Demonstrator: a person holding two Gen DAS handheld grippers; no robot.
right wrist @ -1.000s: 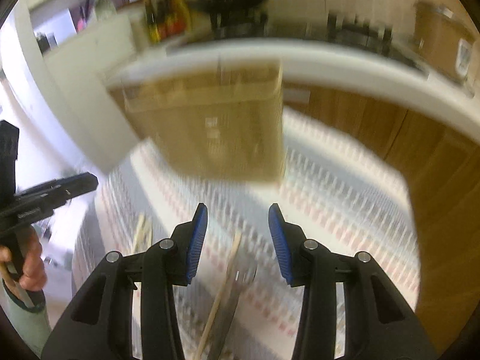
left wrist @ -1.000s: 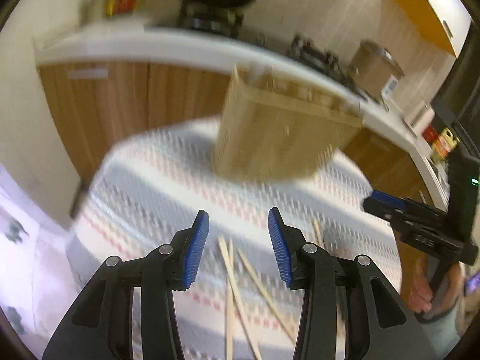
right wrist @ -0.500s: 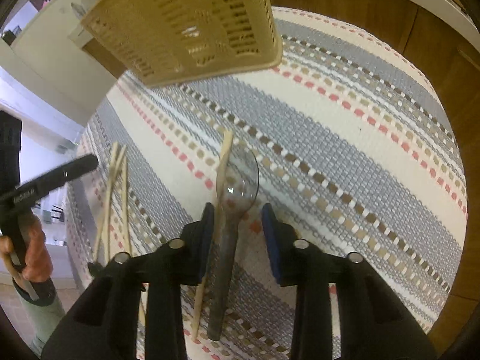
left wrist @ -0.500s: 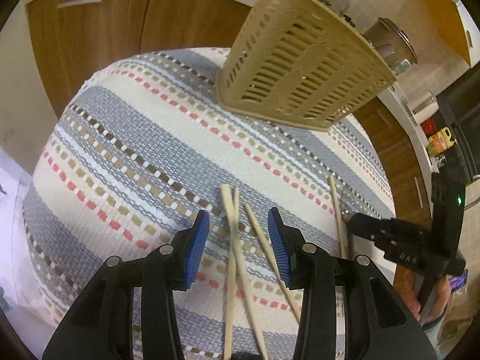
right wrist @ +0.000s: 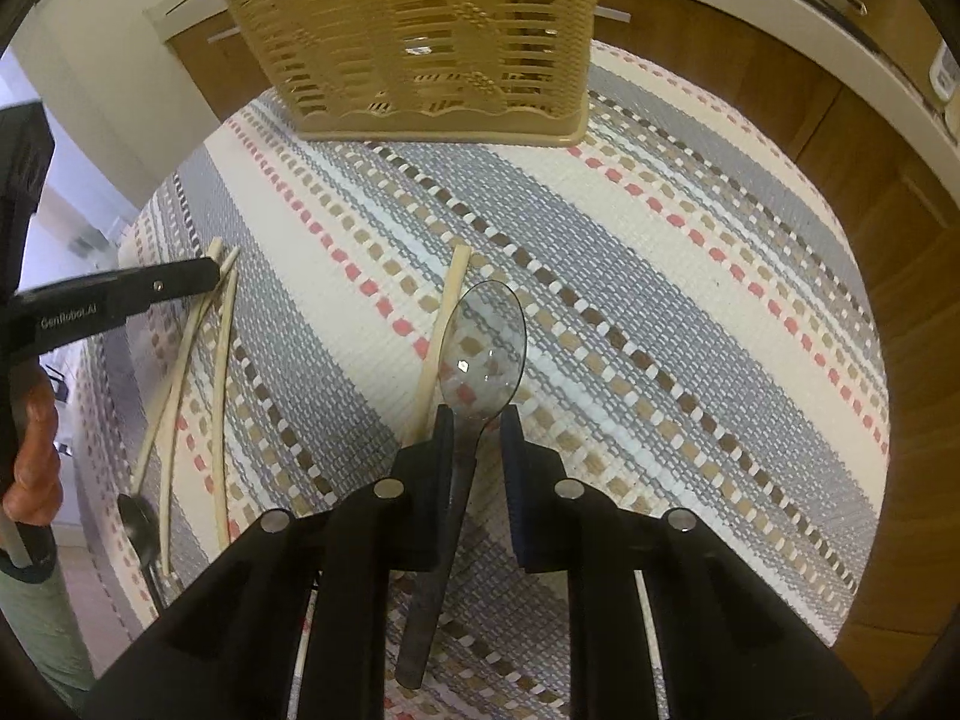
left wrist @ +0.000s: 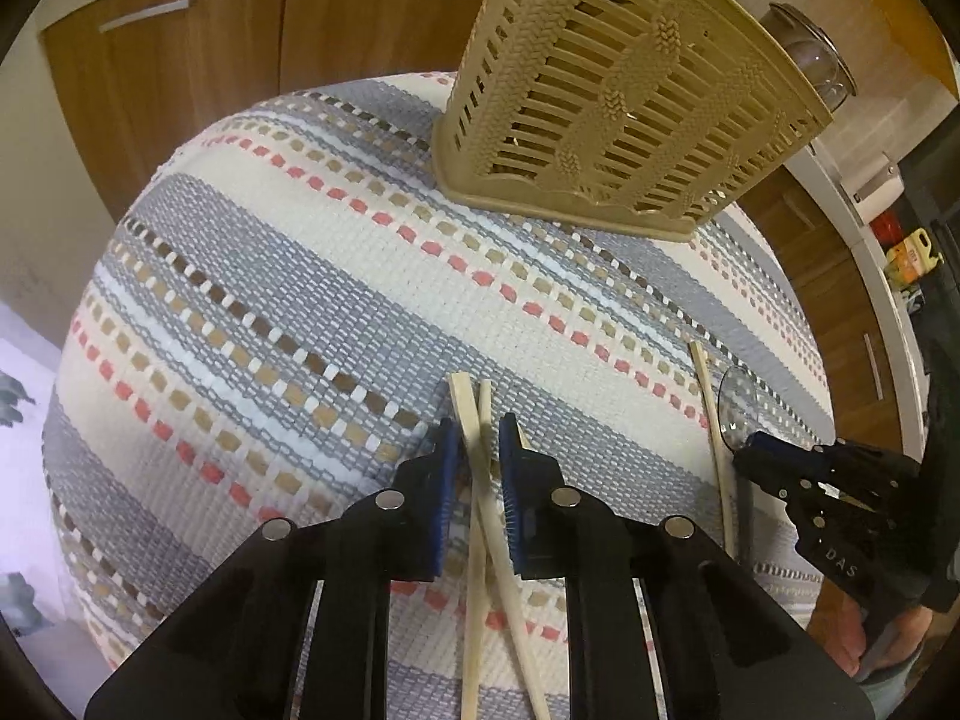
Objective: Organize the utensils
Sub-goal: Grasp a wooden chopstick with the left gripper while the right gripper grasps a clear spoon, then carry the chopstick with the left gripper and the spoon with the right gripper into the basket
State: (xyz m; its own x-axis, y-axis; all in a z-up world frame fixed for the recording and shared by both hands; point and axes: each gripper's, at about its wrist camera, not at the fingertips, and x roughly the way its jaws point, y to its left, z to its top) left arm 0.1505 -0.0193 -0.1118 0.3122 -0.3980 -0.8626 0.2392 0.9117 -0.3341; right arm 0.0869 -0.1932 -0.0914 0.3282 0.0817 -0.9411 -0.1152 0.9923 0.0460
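Two pale wooden chopsticks (left wrist: 463,405) lie crossed on the striped cloth (left wrist: 300,276). My left gripper (left wrist: 478,438) points steeply down over them, its jaws closing with both blue pads against the pair. A spoon (right wrist: 483,342) with a clear bowl and dark handle lies next to a single chopstick (right wrist: 447,312). My right gripper (right wrist: 477,432) is closing on the spoon's neck, and the pad tips meet it. The tan slatted utensil basket (left wrist: 618,102) stands at the far side of the cloth. Each view also shows the other gripper low over the cloth.
Wooden cabinet fronts (left wrist: 210,60) and a white counter edge ring the table. A dark spoon (right wrist: 138,522) lies by the near ends of the left chopsticks. A person's hand (right wrist: 30,468) grips the left tool. The cloth between basket (right wrist: 420,30) and utensils is bare.
Both grippers have dropped towards the cloth and tipped further down. The left jaws narrowed around the crossed chopsticks, the right jaws around the spoon's neck.
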